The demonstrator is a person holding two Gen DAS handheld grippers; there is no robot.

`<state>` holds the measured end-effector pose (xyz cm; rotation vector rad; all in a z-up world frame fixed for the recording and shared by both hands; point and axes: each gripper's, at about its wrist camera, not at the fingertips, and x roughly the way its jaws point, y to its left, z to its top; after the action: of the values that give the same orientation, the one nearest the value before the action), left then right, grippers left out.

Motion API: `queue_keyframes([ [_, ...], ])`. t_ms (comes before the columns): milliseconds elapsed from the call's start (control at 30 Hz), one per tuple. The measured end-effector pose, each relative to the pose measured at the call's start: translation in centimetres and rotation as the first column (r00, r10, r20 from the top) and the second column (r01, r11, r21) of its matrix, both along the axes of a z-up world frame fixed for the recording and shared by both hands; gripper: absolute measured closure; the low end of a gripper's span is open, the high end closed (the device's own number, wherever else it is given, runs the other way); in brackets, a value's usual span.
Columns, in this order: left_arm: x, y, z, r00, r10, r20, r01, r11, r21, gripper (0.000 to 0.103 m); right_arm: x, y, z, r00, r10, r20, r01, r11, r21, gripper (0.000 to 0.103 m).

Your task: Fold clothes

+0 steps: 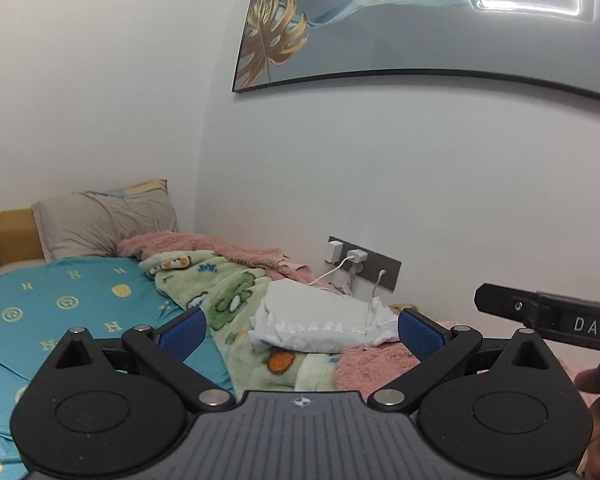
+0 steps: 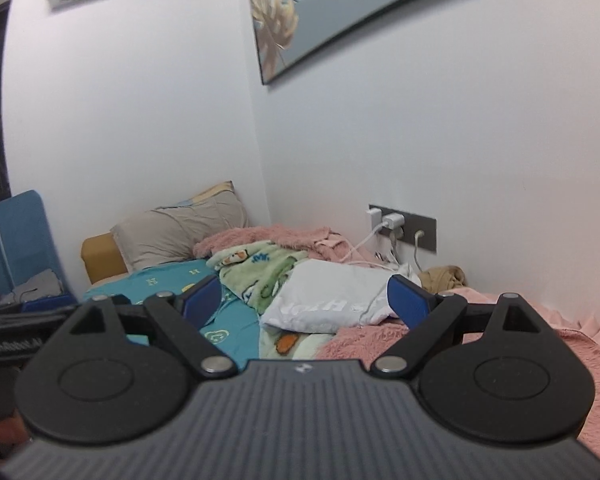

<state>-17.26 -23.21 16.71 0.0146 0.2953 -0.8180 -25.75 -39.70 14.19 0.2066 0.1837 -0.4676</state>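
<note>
Both grippers are hanging above the bed with nothing between their pads. The left gripper (image 1: 302, 330) is standing with its jaws spread wide, and the right gripper (image 2: 306, 300) is doing the same. Neither is touching cloth.

The white garment (image 1: 316, 326) is lying folded into a compact bundle beyond the jaws of both grippers, framed between the fingertips in each view but well past them. It is resting on the green cartoon blanket (image 1: 228, 296), with the pink fleece blanket (image 1: 376, 364) just beside it toward the right-hand jaw. Faint lettering is showing on the bundle's near face.

The fold looks done or nearly done, so the risks from here are mostly about disturbing it. The bundle is sitting on soft, rumpled bedding, so a nudge from either open jaw could be tipping it and loosening the layers. White charger cables (image 1: 332, 272) are trailing from the wall socket (image 1: 364, 262) just behind the garment; a reach past the bundle could be snagging one and dragging it across the fold. The right gripper's body is also showing at the right edge of the left view, so the two tools could be knocking together if they close in.
</note>
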Motion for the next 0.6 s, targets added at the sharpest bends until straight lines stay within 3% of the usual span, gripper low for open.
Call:
queue_keyframes([
  [200, -0.6, 1.9, -1.6, 1.0, -0.007, -0.017, 0.006, 0.999, -0.038, 0.0, -0.1, 2.1, -0.7, 0.999, 0.034, 0.013, -0.034, 0.999, -0.032, 0.012],
  [433, -1.2, 3.1, -2.9, 1.0, 0.02, 0.021, -0.02, 1.0, -0.018, 0.0, 0.1, 3.8, -2.2, 0.999, 0.022, 0.029, -0.019, 0.994, -0.104, 0.012],
  [600, -1.1, 2.7, -3.7, 0.998, 0.038, 0.041, -0.038, 0.999, 0.009, 0.0, 1.0, 4.2, -3.7, 1.0, 0.009, 0.015, -0.007, 0.995, -0.102, 0.012],
])
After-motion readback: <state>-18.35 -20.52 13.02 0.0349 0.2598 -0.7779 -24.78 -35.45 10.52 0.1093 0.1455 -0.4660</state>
